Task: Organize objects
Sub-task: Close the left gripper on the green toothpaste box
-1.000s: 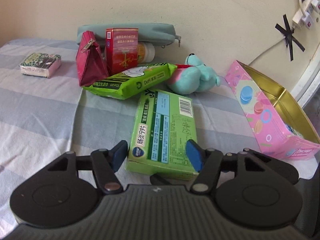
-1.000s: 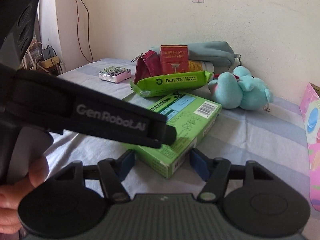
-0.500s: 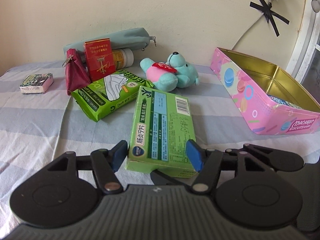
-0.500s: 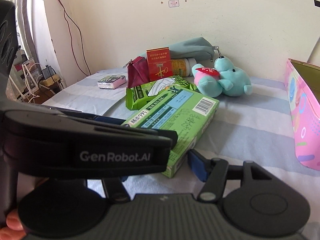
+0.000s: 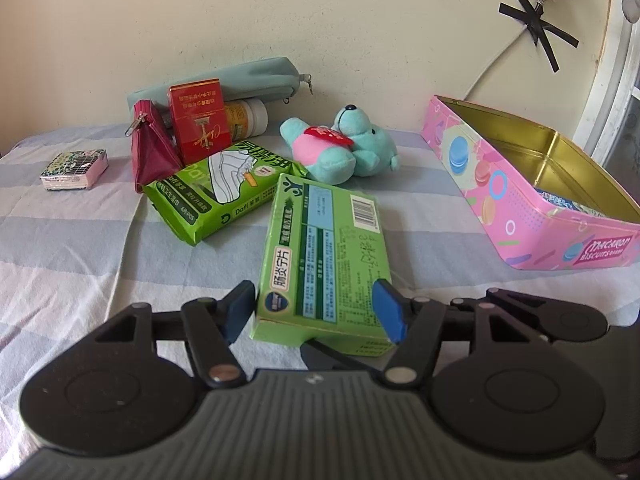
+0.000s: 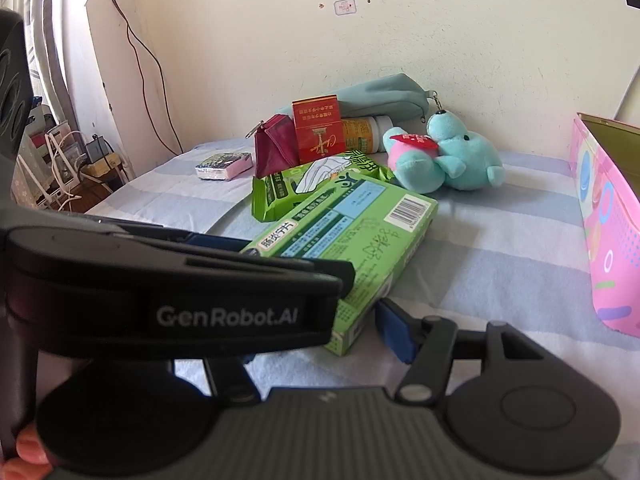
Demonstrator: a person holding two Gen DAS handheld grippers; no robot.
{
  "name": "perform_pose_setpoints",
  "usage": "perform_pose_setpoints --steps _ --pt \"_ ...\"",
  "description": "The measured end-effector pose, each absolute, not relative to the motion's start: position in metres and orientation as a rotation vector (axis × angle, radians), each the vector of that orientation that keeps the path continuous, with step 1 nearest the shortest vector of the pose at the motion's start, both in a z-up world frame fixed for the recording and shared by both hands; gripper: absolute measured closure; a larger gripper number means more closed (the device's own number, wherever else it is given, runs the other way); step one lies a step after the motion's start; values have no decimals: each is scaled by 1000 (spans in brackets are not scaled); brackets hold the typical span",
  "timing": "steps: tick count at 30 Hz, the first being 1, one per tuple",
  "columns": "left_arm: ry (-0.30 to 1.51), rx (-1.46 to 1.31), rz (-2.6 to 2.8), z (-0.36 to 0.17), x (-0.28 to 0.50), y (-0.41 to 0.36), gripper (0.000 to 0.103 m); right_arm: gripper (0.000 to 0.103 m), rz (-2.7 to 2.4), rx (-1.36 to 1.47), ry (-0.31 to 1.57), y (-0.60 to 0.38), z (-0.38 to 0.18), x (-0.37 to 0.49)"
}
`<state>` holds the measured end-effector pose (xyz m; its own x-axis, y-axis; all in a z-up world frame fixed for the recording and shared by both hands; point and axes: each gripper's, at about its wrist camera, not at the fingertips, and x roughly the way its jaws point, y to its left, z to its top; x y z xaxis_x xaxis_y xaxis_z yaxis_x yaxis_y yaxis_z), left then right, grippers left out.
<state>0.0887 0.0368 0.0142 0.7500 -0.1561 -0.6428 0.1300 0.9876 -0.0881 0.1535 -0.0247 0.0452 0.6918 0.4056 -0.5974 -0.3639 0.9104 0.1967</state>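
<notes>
A green medicine box (image 5: 324, 248) lies lengthwise on the striped bed sheet (image 5: 60, 256). My left gripper (image 5: 316, 312) is shut on its near end, one blue pad on each long side. In the right wrist view the same box (image 6: 352, 232) points away toward the wall. My right gripper (image 6: 316, 336) is just right of the left one and stands open. Its right pad (image 6: 394, 332) is a little clear of the box's corner, and its left finger is hidden behind the left gripper's black housing (image 6: 180, 280). An open pink biscuit tin (image 5: 520, 200) sits to the right.
Near the wall lie a green wipes pack (image 5: 216, 188), a teal plush toy (image 5: 348, 144), a red carton (image 5: 198, 120), a maroon pouch (image 5: 150, 152), a bottle (image 5: 246, 118) and a teal pencil case (image 5: 240, 80). A small tissue pack (image 5: 74, 168) lies far left. The bed's edge drops off at left (image 6: 120, 192).
Both views have rolled level and swung sideways, bringing more of the pink tin into sight. The green box kept its place between my left fingers. The left gripper's housing now covers my right gripper's left finger.
</notes>
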Motion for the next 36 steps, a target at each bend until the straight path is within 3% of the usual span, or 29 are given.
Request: perform_pose_setpoints --steps 18,29,33,36 --pt "706 -40 -157 14 90 37 35 41 429 68 683 -25 45 153" --pt "715 -50 -167 12 93 35 28 39 429 71 684 -24 44 152" --pt "692 -74 -176 19 91 50 26 34 422 87 687 -26 44 153" --pt "662 -114 -148 24 96 72 19 30 418 81 686 -24 44 155"
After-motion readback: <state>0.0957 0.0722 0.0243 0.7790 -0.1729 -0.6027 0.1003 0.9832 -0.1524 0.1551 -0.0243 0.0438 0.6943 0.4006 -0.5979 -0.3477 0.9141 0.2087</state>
